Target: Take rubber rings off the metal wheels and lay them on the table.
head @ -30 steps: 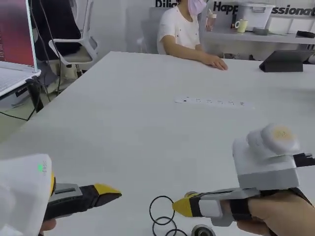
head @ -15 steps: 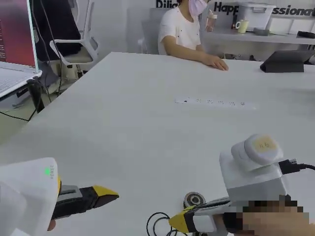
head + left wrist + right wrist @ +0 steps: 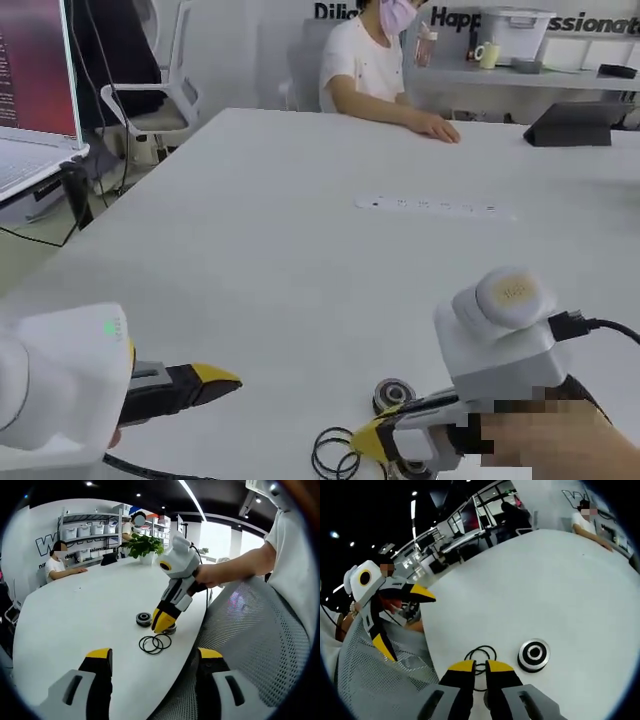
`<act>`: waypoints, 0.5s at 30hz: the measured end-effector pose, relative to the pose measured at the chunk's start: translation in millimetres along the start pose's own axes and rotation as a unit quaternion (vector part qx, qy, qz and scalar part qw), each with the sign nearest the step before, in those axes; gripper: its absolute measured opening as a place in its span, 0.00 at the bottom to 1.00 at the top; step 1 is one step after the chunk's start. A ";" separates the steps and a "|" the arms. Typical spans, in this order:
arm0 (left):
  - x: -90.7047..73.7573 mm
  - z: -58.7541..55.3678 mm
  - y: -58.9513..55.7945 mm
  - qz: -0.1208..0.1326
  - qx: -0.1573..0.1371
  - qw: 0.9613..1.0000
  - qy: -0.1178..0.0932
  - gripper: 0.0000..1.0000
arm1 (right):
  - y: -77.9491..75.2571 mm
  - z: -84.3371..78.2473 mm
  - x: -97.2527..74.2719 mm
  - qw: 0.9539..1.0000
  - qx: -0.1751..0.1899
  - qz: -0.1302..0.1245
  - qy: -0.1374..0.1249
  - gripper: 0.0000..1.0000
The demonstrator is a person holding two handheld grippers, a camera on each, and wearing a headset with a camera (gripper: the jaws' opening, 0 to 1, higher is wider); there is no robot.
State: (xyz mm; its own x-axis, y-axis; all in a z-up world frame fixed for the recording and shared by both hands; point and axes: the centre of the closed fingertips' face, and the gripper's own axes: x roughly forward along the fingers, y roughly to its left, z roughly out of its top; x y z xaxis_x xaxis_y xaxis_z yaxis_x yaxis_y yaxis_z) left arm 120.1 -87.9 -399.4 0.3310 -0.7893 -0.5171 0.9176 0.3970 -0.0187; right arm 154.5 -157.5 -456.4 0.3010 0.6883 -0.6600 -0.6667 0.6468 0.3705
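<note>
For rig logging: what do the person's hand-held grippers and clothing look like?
The left hand-held gripper and right hand-held gripper have white housings and black jaws with yellow tips. The left carries a green light; a black cable leaves the right. The sleeve is white.

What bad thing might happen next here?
The rings lie close to the table edge, so the right gripper, working just beside them, might knock them off onto the floor. The wheel next to that gripper may also get bumped and slide away.
</note>
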 end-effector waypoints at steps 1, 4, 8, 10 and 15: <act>-0.2 -0.7 0.1 0.001 0.002 1.000 0.002 0.65 | -1.2 1.5 -1.4 1.000 0.002 -0.002 -0.003 0.06; -0.8 -3.0 1.2 0.005 0.011 1.000 0.010 0.65 | -7.4 7.4 -6.8 1.000 0.007 -0.013 -0.017 0.07; -1.0 -5.0 1.7 0.004 0.014 1.000 0.015 0.65 | -18.8 17.5 -18.5 0.998 0.019 -0.030 -0.042 0.08; -1.1 -5.9 2.5 0.005 0.018 1.000 0.018 0.65 | -27.2 24.0 -25.5 0.997 0.028 -0.041 -0.059 0.08; -0.7 -8.0 2.2 0.005 0.029 0.999 0.028 0.65 | -43.1 37.0 -46.3 0.991 0.057 -0.068 -0.104 0.08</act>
State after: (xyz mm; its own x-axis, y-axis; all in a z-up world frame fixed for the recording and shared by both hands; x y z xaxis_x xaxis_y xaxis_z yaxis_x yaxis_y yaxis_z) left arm 120.2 -82.7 -405.9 0.3289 -0.7576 -0.5639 0.9261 0.3755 0.0357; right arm 194.5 -205.2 -417.6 0.5245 0.6382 -0.5636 -0.5327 0.7623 0.3675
